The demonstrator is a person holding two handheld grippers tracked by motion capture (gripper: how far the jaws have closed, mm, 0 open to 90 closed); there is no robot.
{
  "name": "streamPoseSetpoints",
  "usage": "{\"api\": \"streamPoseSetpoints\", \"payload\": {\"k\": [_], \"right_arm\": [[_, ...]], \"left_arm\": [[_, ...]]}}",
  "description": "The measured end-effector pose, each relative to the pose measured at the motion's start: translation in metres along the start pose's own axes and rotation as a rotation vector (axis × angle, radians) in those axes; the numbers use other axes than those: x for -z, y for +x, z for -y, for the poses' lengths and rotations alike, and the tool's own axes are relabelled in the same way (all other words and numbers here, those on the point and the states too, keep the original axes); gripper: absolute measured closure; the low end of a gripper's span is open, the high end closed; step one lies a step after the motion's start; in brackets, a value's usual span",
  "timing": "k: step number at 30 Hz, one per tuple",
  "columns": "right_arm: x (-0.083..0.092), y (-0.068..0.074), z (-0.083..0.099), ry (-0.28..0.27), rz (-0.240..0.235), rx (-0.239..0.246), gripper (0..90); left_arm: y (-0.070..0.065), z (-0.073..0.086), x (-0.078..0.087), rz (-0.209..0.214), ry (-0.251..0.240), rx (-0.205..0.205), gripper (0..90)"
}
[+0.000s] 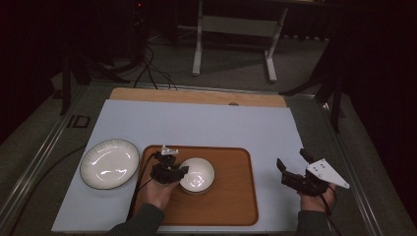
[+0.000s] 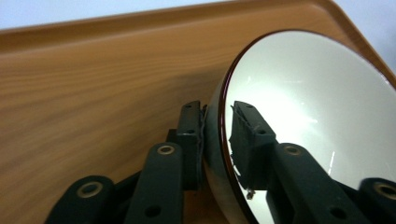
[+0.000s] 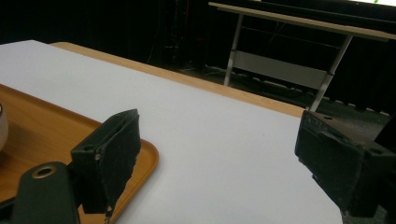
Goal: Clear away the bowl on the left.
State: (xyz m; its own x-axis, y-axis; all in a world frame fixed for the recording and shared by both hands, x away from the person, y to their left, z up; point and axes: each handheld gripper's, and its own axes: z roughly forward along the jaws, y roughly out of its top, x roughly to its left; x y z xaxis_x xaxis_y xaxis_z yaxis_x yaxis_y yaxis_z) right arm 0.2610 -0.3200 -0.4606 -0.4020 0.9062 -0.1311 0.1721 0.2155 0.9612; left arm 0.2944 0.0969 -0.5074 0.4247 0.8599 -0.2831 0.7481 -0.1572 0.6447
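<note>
A white bowl with a dark rim sits on the wooden tray near its left middle. My left gripper is shut on the bowl's left rim. In the left gripper view one jaw lies inside the bowl and the other outside its wall, with the left gripper pinching the rim over the tray. My right gripper hovers open above the white mat to the right of the tray. In the right gripper view the right gripper holds nothing between its wide-apart jaws.
A white ribbed plate lies on the white mat left of the tray. A wooden board edge runs along the mat's far side. Beyond the table stands a white table frame. The tray's corner is near my right gripper.
</note>
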Motion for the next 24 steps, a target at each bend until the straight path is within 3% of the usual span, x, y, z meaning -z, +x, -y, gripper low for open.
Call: {"api": "streamPoseSetpoints", "payload": {"k": [2,6,13,19,24], "right_arm": [[0.0,0.0,0.0,0.0,0.001,0.0,13.7],[0.0,0.0,0.0,0.0,0.002,-0.001,13.7],[0.001,0.0,0.0,-0.002,0.002,0.0,13.7],[0.001,0.0,0.0,-0.002,0.001,0.0,13.7],[0.001,0.0,0.0,-0.002,0.002,0.002,13.7]], "left_arm": [[-0.001,-0.001,0.004,-0.012,-0.024,-0.031,68.8],[-0.002,-0.004,0.01,-0.027,-0.056,-0.046,63.0],[-0.007,-0.007,0.024,-0.074,-0.136,-0.134,54.1],[-0.007,-0.011,0.038,-0.083,-0.202,-0.195,46.5],[-0.001,-0.013,0.052,-0.116,-0.254,-0.217,39.5]]}}
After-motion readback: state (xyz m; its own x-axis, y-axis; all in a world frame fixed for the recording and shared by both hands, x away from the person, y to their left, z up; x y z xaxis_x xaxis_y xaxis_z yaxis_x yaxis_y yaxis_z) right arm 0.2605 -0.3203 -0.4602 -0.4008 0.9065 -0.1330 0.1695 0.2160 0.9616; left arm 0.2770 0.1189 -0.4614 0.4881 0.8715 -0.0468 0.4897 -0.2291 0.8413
